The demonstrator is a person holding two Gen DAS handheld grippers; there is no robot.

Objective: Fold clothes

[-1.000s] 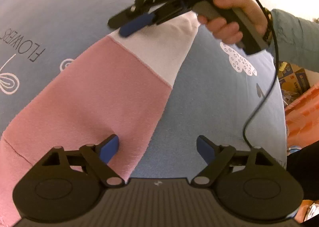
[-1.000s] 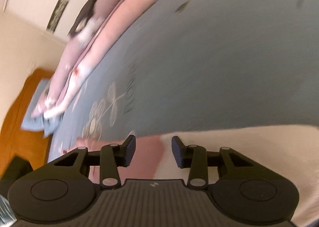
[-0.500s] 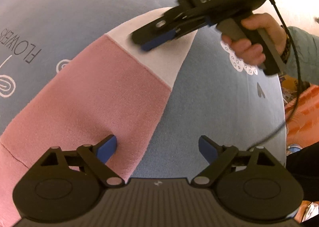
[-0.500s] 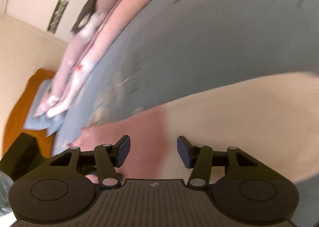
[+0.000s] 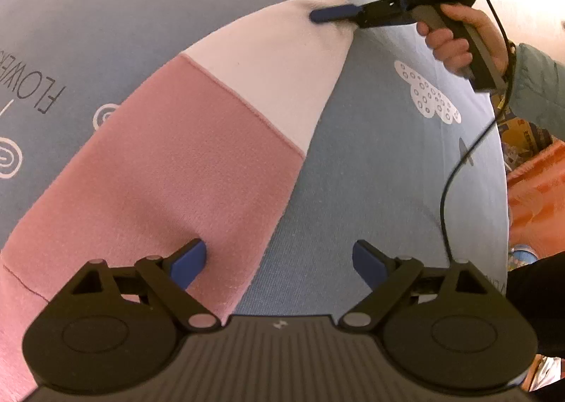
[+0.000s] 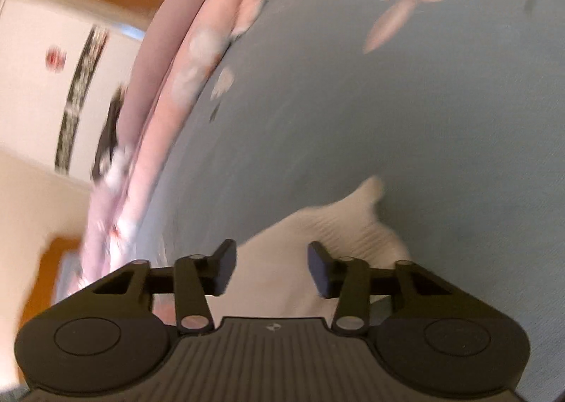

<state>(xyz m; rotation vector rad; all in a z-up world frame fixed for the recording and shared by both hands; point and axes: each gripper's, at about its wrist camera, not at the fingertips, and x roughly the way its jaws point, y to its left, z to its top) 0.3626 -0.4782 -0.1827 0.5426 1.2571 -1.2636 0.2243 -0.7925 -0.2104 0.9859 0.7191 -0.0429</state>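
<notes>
A soft pink-and-white fleece garment (image 5: 212,140) lies flat across the blue printed bed sheet (image 5: 381,169). The left gripper (image 5: 279,260) stands wide over its pink edge, pinching nothing. The right gripper (image 6: 272,267) is closing at the white end, cloth between its jaws, apparently not yet clamped. Next, probably: secure both ends, then fold over.

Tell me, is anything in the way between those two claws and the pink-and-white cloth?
Nothing visible. The left gripper hangs open over the cloth's pink edge. The right gripper, jaws closing, straddles the white corner, apparently not yet pinching it.
</notes>
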